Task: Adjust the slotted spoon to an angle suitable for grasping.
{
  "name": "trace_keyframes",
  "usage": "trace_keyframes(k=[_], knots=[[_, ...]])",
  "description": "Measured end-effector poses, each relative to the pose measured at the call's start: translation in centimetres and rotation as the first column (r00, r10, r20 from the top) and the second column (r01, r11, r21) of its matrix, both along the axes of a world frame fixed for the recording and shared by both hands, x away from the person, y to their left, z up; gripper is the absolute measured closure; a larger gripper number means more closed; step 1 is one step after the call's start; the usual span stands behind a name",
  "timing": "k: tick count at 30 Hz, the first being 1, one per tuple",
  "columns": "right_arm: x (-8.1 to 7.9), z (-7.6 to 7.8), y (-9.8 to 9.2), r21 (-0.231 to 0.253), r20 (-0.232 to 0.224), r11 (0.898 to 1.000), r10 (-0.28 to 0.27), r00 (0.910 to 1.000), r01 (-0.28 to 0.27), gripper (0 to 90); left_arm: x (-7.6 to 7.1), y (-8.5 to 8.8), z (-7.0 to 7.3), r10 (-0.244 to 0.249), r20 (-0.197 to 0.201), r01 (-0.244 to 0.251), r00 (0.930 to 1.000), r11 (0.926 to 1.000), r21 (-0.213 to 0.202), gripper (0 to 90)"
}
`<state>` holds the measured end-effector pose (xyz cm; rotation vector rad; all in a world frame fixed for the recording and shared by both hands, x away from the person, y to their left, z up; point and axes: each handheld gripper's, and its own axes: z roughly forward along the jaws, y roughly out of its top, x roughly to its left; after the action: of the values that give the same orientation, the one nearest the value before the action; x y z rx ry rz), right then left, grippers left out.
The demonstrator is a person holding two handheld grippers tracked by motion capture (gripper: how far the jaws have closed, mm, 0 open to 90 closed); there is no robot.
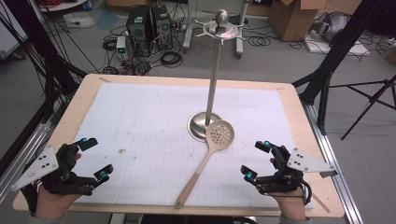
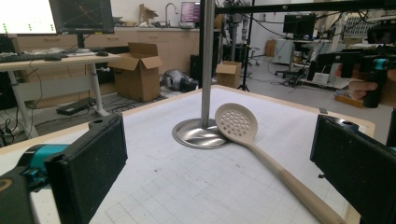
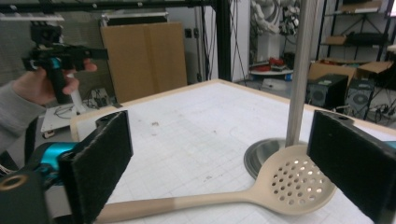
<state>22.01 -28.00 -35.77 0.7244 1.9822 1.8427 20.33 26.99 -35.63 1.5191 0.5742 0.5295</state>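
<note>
One slotted spoon (image 1: 219, 134), one metal stand (image 1: 213, 70) — two claws, perhaps three cardboard boxes.

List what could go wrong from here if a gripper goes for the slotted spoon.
1. The spoon lies flat on the mat, its bowl overlapping the stand's base; a grab near the bowl may knock the tall stand, which could tip.
2. The handle end reaches the table's near edge; a nudge could push it off.
3. Both grippers, left and right, are open and flank the spoon; converging on it could make them collide.

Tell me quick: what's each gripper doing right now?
Left gripper: open, holding nothing.
Right gripper: open, holding nothing; slotted spoon lies untouched.
</note>
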Motion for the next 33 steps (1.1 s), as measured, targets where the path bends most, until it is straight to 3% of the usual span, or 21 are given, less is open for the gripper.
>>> trace_keyframes(k=[1, 3, 4, 5, 6, 8, 9, 10, 11, 12, 15, 23, 25, 33], knots=[[0.5, -0.5, 0.4, 0.001, -0.025, 1.0, 0.025, 0.9994, -0.025, 20.1, 0.0, 0.0, 0.0, 0.001, -0.002, -0.001, 1.0, 1.0, 0.0, 4.2], [0.7, -0.7, 0.5, 0.004, -0.029, 0.999, 0.036, 0.9989, -0.036, 23.8, -0.1, 0.0, -0.1, 0.003, -0.004, -0.003, 1.0, 1.0, 0.0, 4.2], [1.1, -1.1, 1.0, -0.01, -0.049, 0.999, 0.045, 0.9978, -0.045, 32.9, -0.2, 0.0, -0.1, 0.003, -0.005, -0.003, 1.0, 1.0, 0.001, 4.2], [1.1, -1.1, 1.0, -0.01, -0.049, 0.999, 0.045, 0.9978, -0.045, 32.9, -0.2, 0.0, -0.1, 0.003, -0.005, -0.003, 1.0, 1.0, 0.001, 4.2], [1.5, -1.4, 1.4, -0.022, -0.043, 0.998, 0.064, 0.997, -0.065, 41.2, -0.2, 0.1, -0.2, 0.007, -0.009, -0.007, 0.9999, 1.0, 0.006, 4.2], [1.7, -1.6, 1.7, -0.027, -0.044, 0.997, 0.069, 0.9967, -0.07, 45.0, -0.3, 0.2, -0.2, 0.011, -0.011, -0.011, 0.9999, 0.9999, 0.005, 4.2], [1.9, -1.8, 2.3, -0.059, -0.043, 0.995, 0.079, 0.996, -0.081, 55.1, -0.4, 0.3, -0.3, 0.015, -0.008, -0.015, 0.9999, 0.9999, 0.003, 4.2], [1.9, -1.8, 2.3, -0.059, -0.043, 0.995, 0.079, 0.996, -0.081, 55.1, -0.4, 0.3, -0.3, 0.015, -0.008, -0.015, 0.9999, 0.9999, 0.003, 4.2], [1.8, -1.9, 2.9, -0.106, -0.019, 0.991, 0.081, 0.9965, -0.083, 66.1, -0.4, 0.3, -0.3, 0.021, -0.002, -0.021, 0.9998, 0.9998, -0.004, 4.2], [1.8, -1.9, 2.9, -0.106, -0.019, 0.991, 0.081, 0.9965, -0.083, 66.1, -0.4, 0.3, -0.3, 0.021, -0.002, -0.021, 0.9998, 0.9998, -0.004, 4.2], [2.3, -2.5, 4.0, -0.147, -0.035, 0.984, 0.097, 0.9947, -0.101, 79.2, -0.6, 0.4, -0.3, 0.024, 0.003, -0.024, 0.9997, 0.9997, -0.009, 4.2], [3.3, -3.3, 5.8, -0.171, -0.074, 0.975, 0.134, 0.9882, -0.145, 89.3, -0.7, 0.6, -0.3, 0.028, 0.004, -0.028, 0.9996, 0.9996, -0.003, 4.2], [3.8, -3.7, 6.7, -0.204, -0.082, 0.966, 0.146, 0.9858, -0.16, 89.3, -0.6, 0.6, -0.3, 0.028, 0.003, -0.028, 0.9996, 0.9996, -0.005, 4.2], [5.2, -4.7, 8.6, -0.259, -0.125, 0.943, 0.183, 0.9751, -0.211, 89.6, -0.5, 0.2, -0.4, 0.016, -0.001, -0.016, 0.9999, 0.9998, 0.01, 4.2]])
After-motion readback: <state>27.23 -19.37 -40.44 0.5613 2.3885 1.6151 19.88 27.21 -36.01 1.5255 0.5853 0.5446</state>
